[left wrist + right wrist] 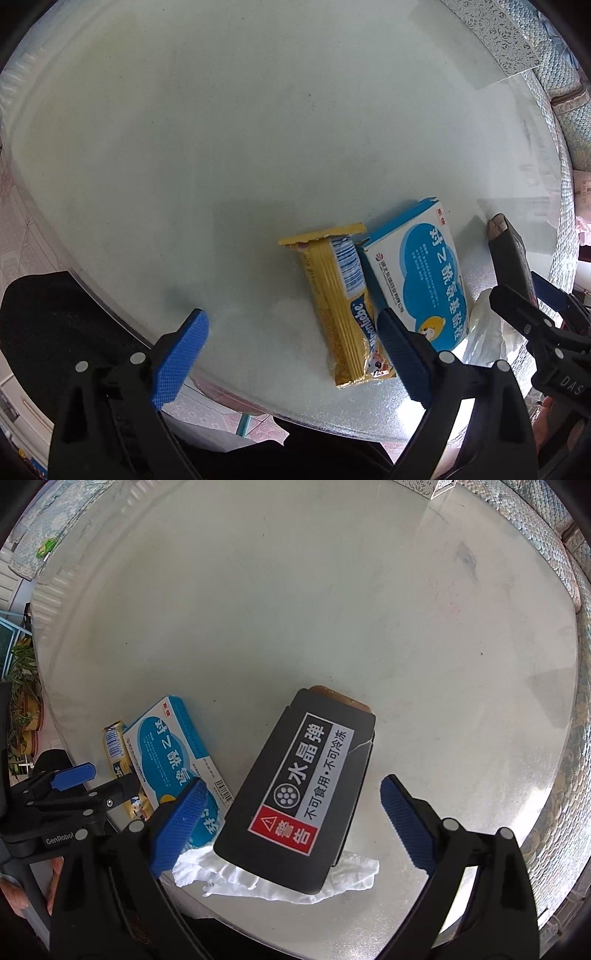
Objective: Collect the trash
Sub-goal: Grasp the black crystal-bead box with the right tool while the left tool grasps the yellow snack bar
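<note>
Black box (295, 794) with a red warning label lies between my right gripper's (291, 819) spread jaws, resting partly on a crumpled white tissue (354, 875) at the near edge of the round glass table (332, 590). Nothing pinched yet; neither blue pad touches the box.

Just outside the left pad of that gripper: blue-and-white medicine box (170, 749), then yellow snack wrapper (114, 746) beyond it.

Left gripper (291, 350) also spread and empty. The wrapper's near end sits just inside its right pad; the medicine box lies beyond that pad.

My judgement: step in hand is the first grasp, and all the trash is uncollected. For the black box, I'd lower the right jaws so the pads straddle its long sides, close squarely, and lift straight so the tissue doesn't drag. For the wrapper, shift the left jaws right to centre it; it looks thin and may slip.

No bin visible in either view.
</note>
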A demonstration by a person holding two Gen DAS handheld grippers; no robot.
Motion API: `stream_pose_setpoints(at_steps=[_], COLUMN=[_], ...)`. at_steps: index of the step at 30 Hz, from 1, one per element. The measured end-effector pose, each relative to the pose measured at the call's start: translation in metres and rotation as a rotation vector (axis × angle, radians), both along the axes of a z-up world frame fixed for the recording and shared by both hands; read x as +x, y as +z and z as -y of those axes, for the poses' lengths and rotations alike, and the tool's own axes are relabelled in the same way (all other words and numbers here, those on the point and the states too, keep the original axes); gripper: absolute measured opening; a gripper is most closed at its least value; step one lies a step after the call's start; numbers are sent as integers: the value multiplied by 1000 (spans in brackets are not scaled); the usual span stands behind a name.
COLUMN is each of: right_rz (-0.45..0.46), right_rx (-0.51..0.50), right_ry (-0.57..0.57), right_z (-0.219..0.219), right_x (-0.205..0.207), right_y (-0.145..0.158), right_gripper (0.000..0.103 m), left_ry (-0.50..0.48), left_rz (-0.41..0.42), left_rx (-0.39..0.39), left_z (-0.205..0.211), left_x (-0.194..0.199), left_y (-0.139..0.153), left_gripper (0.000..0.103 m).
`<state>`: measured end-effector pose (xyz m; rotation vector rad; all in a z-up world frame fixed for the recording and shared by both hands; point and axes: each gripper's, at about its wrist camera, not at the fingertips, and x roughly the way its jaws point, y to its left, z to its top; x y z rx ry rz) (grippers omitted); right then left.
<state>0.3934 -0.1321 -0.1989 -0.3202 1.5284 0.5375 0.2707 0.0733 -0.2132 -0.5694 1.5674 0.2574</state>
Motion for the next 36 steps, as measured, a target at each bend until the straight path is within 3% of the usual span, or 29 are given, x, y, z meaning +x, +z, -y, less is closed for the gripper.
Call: stream_pose_setpoints(at_steps=[6, 11, 13, 15, 18, 21, 30, 36], right_rz=[-4, 10, 12, 18, 54, 88, 135, 159], right_rx=[1, -20, -25, -41, -56, -71, -54, -58], right_ry=[-20, -19, -15, -18, -15, -15, -53, -60], right_z=[3, 4, 3, 0, -2, -1, 7, 14], right_x=[7, 13, 13, 13, 15, 17, 31, 37], right_y=[-7, -13, -15, -18, -18, -16, -7, 0], right_gripper=[92, 92, 86, 66, 63, 55, 53, 53], left_ry=[-10, -32, -33, -42, -55, -82, -165, -163], left_rz=[3, 4, 10, 12, 3, 11, 36, 52], left_rx=[16, 65, 61, 55, 55, 34, 34, 44], left_z=[-1, -1, -4, -8, -9, -12, -8, -10], left_x=[-2, -7, -8, -7, -8, -10, -5, 1], left_y=[0, 3, 6, 8, 11, 11, 17, 21], left_gripper=[89, 79, 66, 54, 45, 28, 20, 19])
